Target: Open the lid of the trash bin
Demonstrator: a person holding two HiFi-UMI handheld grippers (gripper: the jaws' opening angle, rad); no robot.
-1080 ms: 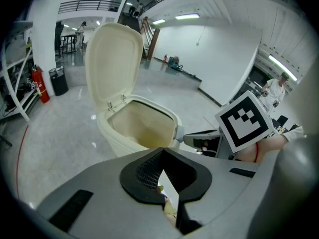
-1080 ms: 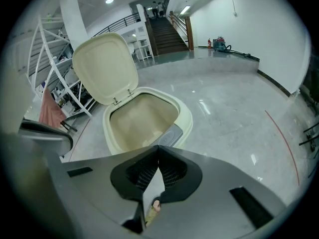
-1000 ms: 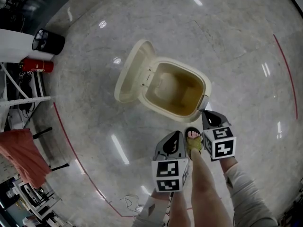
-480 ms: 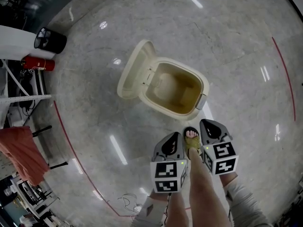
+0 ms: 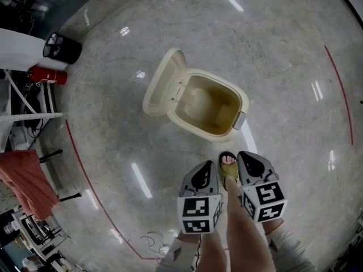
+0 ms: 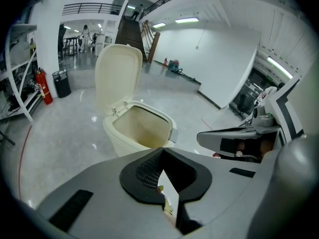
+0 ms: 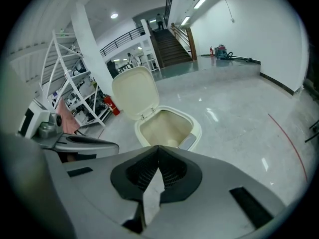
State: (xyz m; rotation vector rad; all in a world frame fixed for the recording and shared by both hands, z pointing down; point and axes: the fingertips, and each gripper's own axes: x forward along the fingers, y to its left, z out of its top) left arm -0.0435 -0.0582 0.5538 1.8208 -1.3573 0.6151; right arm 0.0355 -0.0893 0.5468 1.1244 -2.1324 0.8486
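Standing on a polished grey floor [image 5: 283,50], the cream trash bin [image 5: 207,109] is shown with its lid [image 5: 161,84] swung up and back on its hinges, the bare inside exposed. The bin is set ahead of both hand-held grippers and apart from them, touched by neither. The left gripper [image 5: 205,169] is held low at the near side, its jaws pressed together at the tips with nothing pinched between them. The right gripper [image 5: 248,158] is held just beside it, somewhat nearer the bin's grey pedal [image 5: 239,120], and its jaws are likewise brought together on nothing. Between the two grippers a sandalled foot [image 5: 229,166] is seen, toes pointed at the bin. Well off to the left, a red fire extinguisher [image 5: 45,75] and a small black bin [image 5: 62,49] are placed by a white frame, and a red line [image 5: 85,177] is marked across the floor.
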